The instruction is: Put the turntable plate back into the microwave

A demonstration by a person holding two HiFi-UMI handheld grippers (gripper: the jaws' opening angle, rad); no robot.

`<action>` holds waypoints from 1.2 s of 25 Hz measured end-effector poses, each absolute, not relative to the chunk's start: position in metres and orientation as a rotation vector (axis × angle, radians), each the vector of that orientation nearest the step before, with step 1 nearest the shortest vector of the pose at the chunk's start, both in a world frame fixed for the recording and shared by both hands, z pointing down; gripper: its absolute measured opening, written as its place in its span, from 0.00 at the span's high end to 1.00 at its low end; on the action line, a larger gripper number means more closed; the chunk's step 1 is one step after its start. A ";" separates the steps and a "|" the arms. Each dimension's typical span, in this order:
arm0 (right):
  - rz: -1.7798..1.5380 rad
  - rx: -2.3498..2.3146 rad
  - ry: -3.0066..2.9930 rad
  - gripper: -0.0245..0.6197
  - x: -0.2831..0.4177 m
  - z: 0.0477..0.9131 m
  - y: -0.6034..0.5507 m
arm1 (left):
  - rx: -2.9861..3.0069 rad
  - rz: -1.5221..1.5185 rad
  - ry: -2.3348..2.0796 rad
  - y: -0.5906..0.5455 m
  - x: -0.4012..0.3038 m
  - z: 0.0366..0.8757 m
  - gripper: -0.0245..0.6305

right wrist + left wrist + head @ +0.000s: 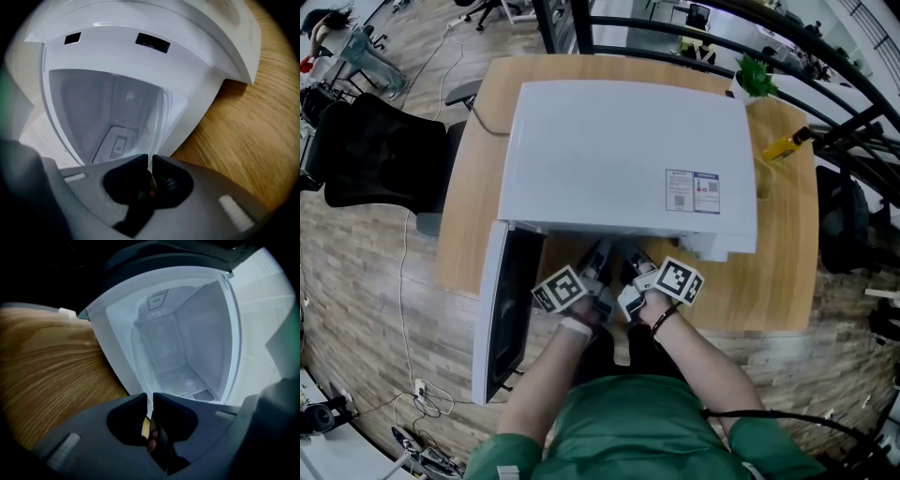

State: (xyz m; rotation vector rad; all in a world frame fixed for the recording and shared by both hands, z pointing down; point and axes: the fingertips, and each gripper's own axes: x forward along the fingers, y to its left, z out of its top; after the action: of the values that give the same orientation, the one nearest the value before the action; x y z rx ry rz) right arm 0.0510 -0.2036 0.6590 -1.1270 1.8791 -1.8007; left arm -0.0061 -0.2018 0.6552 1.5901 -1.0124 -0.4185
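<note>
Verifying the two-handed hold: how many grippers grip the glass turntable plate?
2: left gripper and right gripper, each pinching the turntable plate's near rim at the microwave's open mouth.

**A wooden table in a cluttered workroom**

A light wooden table [461, 217] stands on a floor [356, 277] of grey-brown planks. A black office chair [370, 150] sits just beside the table's left edge. Thin white cables [420, 394] trail across the floor at the lower left. A small green plant [756, 77] and a yellow object [783, 147] rest near the table's far right corner. Black metal bars [861, 119] cross the upper right. The light is even and soft.
</note>
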 end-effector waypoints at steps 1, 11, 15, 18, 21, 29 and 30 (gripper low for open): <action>-1.806 -1.129 1.872 0.91 0.051 0.659 -0.204 | 1.590 -0.417 -1.014 -0.202 -0.006 0.655 0.89; -1.832 -1.124 1.832 0.92 0.055 0.658 -0.208 | 1.569 -0.423 -1.027 -0.212 -0.009 0.656 0.89; -1.814 -1.142 1.830 0.96 0.059 0.657 -0.213 | 1.576 -0.421 -1.018 -0.217 -0.010 0.655 0.89; -1.809 -1.148 1.835 0.96 0.059 0.656 -0.217 | 1.574 -0.420 -1.015 -0.220 -0.009 0.655 0.89; -1.806 -1.151 1.829 0.96 0.060 0.656 -0.219 | 1.575 -0.428 -1.010 -0.221 -0.009 0.653 0.90; -1.806 -1.132 1.847 0.96 0.052 0.656 -0.225 | 1.559 -0.442 -1.008 -0.220 -0.015 0.656 0.91; -1.805 -1.133 1.842 0.96 0.052 0.656 -0.225 | 1.558 -0.440 -1.009 -0.220 -0.014 0.657 0.91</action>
State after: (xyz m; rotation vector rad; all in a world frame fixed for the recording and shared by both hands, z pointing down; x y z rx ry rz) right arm 0.0519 -0.2254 0.6562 -1.1326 1.8421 -1.8052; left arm -0.0139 -0.2200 0.6566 1.5575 -1.0092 -0.4401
